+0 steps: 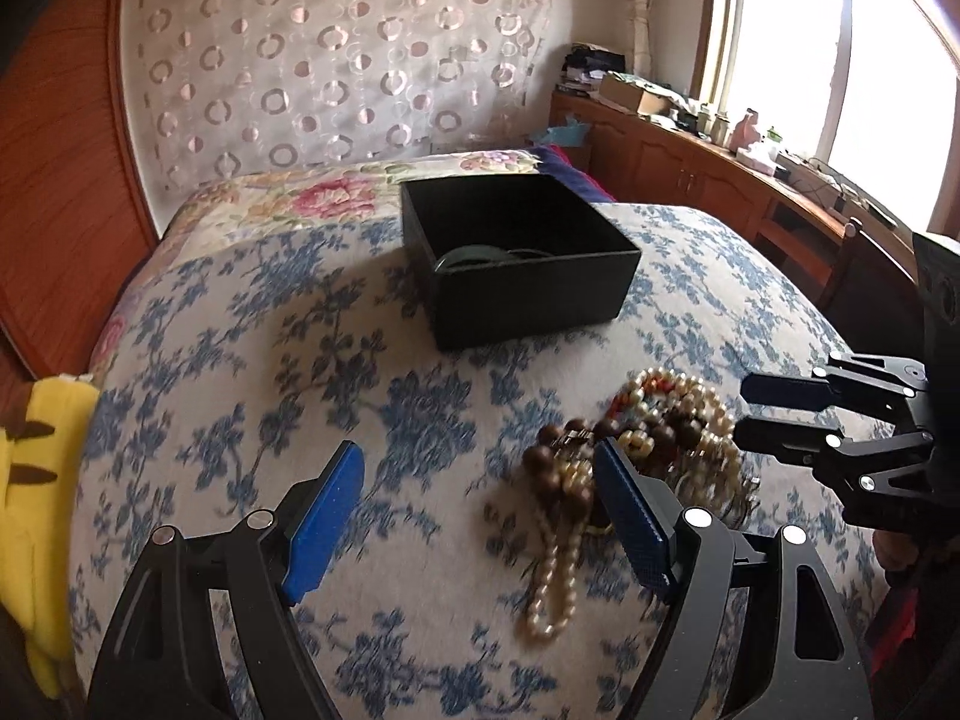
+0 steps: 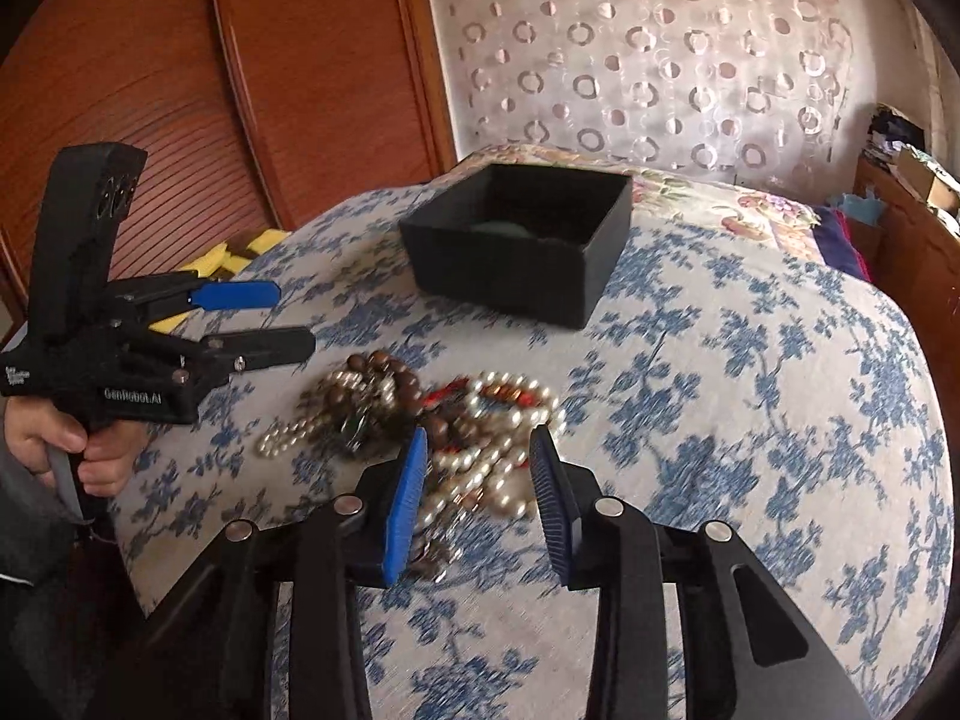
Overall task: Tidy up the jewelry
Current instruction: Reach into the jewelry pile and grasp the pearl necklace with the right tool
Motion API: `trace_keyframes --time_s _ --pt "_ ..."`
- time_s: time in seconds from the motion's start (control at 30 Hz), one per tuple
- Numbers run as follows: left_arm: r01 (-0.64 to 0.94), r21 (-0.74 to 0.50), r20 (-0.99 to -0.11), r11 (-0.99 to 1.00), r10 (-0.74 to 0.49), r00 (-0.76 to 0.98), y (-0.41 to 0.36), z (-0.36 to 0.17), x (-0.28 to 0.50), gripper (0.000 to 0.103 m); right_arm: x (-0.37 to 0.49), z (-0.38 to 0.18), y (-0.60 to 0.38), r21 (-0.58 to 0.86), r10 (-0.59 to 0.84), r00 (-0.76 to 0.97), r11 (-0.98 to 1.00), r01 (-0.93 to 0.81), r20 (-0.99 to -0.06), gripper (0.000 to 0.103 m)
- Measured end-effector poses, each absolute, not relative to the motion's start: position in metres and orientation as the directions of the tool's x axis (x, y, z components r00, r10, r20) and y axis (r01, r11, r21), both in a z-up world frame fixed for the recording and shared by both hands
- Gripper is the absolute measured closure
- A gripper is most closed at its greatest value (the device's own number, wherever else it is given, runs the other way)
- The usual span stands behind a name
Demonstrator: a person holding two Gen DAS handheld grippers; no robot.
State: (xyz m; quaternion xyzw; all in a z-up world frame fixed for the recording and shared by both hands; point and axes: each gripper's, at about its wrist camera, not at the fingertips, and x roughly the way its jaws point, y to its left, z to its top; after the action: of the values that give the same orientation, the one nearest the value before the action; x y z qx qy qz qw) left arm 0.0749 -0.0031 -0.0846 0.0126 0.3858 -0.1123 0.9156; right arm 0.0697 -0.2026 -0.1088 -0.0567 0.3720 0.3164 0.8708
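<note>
Both right gripper (image 2: pixel 477 498) and left gripper (image 1: pixel 480 516) agape over tangled bead pile (image 2: pixel 420 426); snagged strands risk dragging several necklaces short of black box (image 2: pixel 516 240)

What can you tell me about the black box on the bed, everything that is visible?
The black box is square, open-topped and has no lid in view. Its walls look matte, perhaps card or plastic. It stands upright on the blue floral bedspread, beyond the pile of bead necklaces and apart from it. A greenish ring-shaped piece lies inside. Neither tongs touch it.
</note>
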Motion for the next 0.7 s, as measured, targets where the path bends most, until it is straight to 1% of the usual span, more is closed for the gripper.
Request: trace_keyframes --time_s 0.03,0.07,0.1,0.37,0.4,0.47,0.53,0.7 --pt "0.209 -0.067 -0.711 0.976 -0.193 0.676 0.0 -0.086 0.073 0.027 0.068 -0.11 -0.202 0.137 0.51 0.517 0.79 -0.597 -0.687 0.068" --pt "0.205 -0.069 -0.712 0.976 -0.192 0.675 0.001 -0.087 0.072 0.027 0.065 -0.112 -0.2 0.139 0.514 0.507 0.784 -0.605 -0.692 0.073" --pt "0.199 -0.072 -0.715 0.977 -0.19 0.672 0.003 -0.089 0.071 0.027 0.063 -0.113 -0.199 0.139 0.515 0.501 0.78 -0.61 -0.696 0.074" --pt "0.201 -0.072 -0.719 0.977 -0.191 0.669 0.004 -0.093 0.064 0.027 0.061 -0.121 -0.188 0.1 0.479 0.5 0.787 -0.609 -0.722 0.075" --pt "0.205 -0.071 -0.718 0.976 -0.193 0.668 0.003 -0.093 0.063 0.027 0.061 -0.12 -0.188 0.098 0.479 0.503 0.787 -0.609 -0.72 0.081" --pt "0.208 -0.071 -0.72 0.976 -0.194 0.667 0.001 -0.094 0.063 0.027 0.061 -0.119 -0.189 0.093 0.478 0.506 0.786 -0.611 -0.718 0.088" --pt "0.213 -0.072 -0.722 0.974 -0.198 0.663 -0.001 -0.095 0.062 0.027 0.061 -0.117 -0.19 0.095 0.481 0.505 0.785 -0.613 -0.716 0.092" --pt "0.22 -0.072 -0.726 0.973 -0.202 0.657 -0.004 -0.097 0.061 0.027 0.063 -0.113 -0.197 0.105 0.488 0.514 0.789 -0.606 -0.705 0.092"
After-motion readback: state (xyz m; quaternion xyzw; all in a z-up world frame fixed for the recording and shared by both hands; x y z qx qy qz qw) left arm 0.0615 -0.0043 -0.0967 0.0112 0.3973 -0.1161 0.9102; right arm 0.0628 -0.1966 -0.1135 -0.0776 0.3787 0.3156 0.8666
